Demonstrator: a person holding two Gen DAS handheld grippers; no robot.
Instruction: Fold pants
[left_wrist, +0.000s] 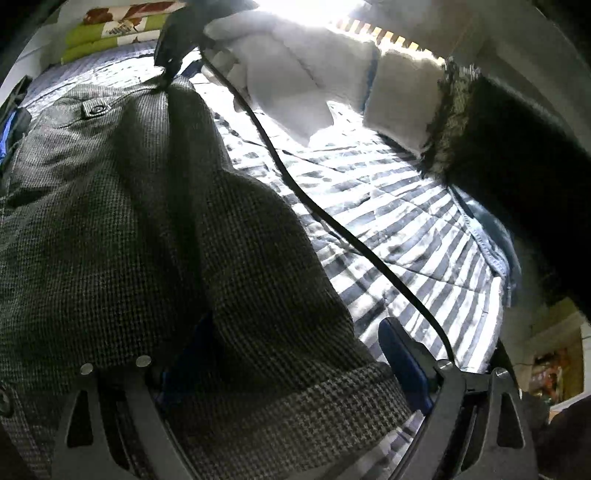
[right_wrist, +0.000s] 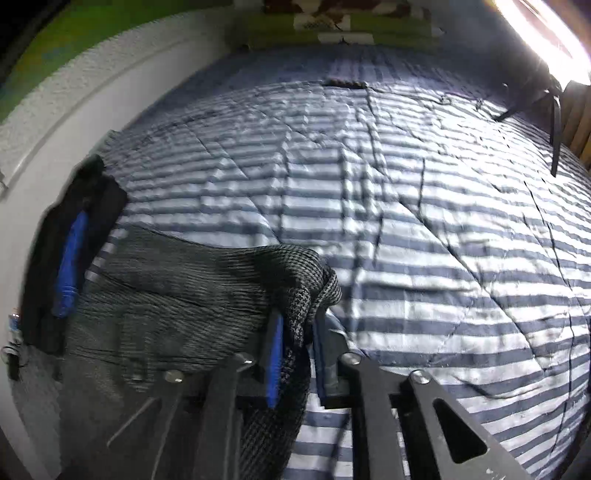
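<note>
Pants (left_wrist: 155, 206) in grey check lie on the striped bed (right_wrist: 424, 240), right gripper (right_wrist: 297, 354) pinching a fold, left gripper (left_wrist: 288, 354) spread wide.

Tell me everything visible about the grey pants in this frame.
The pants are a grey, fine houndstooth-check woven fabric, seemingly thick, with a buttoned tab and a hemmed edge nearest the left wrist camera. They lie rumpled on a blue-and-white striped quilt. The right gripper is shut on a bunched corner of them. The left gripper is open, the cloth lying between its fingers.
</note>
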